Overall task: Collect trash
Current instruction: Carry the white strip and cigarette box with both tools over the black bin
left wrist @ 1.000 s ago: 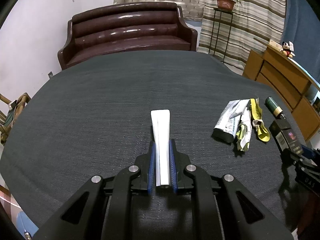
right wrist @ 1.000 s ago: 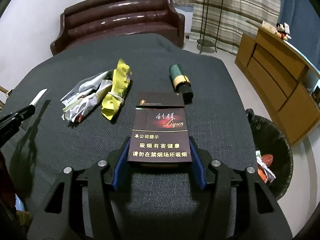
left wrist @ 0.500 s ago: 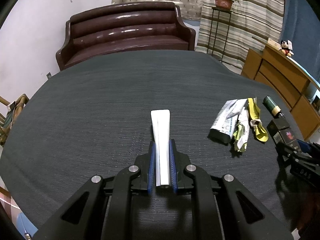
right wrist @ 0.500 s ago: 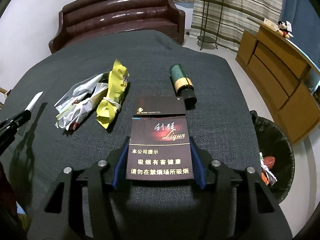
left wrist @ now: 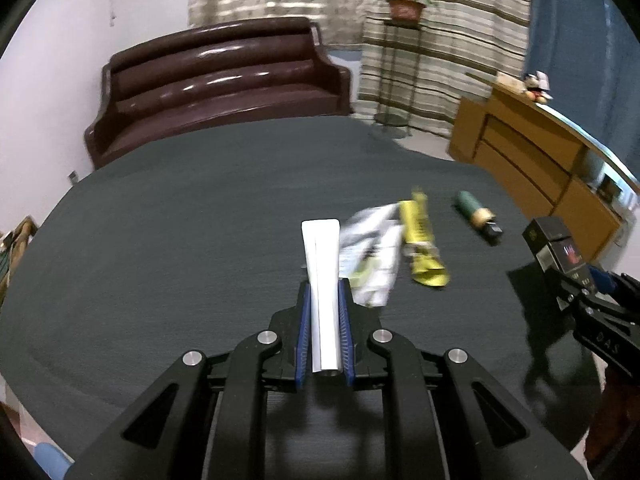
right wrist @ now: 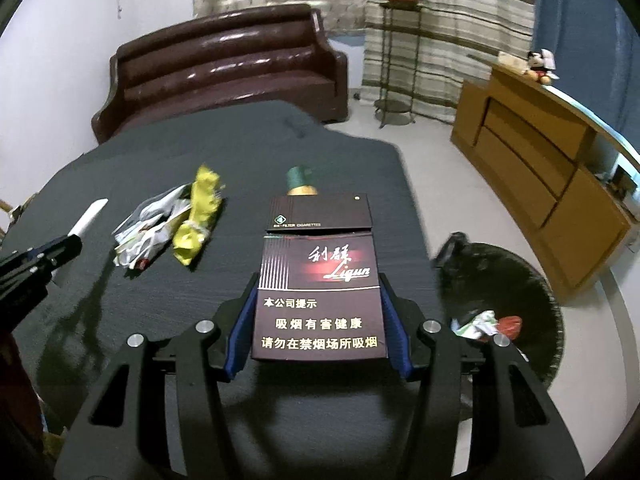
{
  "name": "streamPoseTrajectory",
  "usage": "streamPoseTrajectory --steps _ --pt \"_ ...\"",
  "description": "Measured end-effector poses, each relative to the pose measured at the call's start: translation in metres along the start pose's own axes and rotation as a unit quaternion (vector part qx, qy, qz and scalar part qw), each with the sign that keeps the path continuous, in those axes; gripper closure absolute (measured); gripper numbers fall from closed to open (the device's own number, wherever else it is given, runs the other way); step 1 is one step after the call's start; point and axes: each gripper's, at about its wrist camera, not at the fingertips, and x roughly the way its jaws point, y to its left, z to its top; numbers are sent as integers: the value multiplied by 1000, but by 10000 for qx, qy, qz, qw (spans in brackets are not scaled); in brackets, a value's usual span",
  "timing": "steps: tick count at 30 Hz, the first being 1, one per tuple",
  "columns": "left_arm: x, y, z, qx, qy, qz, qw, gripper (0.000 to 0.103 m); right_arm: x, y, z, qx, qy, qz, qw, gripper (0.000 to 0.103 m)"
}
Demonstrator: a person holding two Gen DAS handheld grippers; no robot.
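Only the right wrist view showed the black trash bin (right wrist: 520,280) on the floor past the table's (right wrist: 120,320) right edge. The right gripper (right wrist: 318,312) clasped a glossy rectangular cigarette pack (right wrist: 320,292), lengthwise forward; the left gripper (left wrist: 324,320) pinched a flat white paper strip (left wrist: 321,264), pointing ahead.

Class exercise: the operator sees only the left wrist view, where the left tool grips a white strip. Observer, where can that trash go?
Observer: A black bin stands on the floor beside the table's right edge.
Operator: Is it empty?
Observer: No, wrappers already lie inside.
Operator: What is that dark box in the right tool?
Observer: A cigarette pack, lid flipped open, clamped by its sides in the right tool.
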Motion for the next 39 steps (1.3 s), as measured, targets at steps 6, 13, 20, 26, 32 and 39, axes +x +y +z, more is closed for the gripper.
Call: streamPoseTrajectory --steps 6,13,20,26,32,39 --pt "4 -61 4 381 -28 -493 9981 88 -18 -51 -3 299 -202 -388 9986 50" --pt "11 -128 11 789 -73 -972 9921 88 -27 -110 -10 720 -286 -807 9937 50" --pt "20 -179 11 1109 -64 -1228 9862 88 -27 -154 -20 1046 -306 -1136 9875 50" --pt "30 -217 10 1322 -4 -1370 9817 88 -22 -184 -30 1284 -256 -1244 9836 50" --pt "46 -245 12 1508 81 -1387 9788 88 -15 -205 -36 1425 -207 -1290 9811 50" --pt "59 -264 10 1663 209 -1337 9768 88 -4 -219 -38 1520 -144 -1289 9798 49"
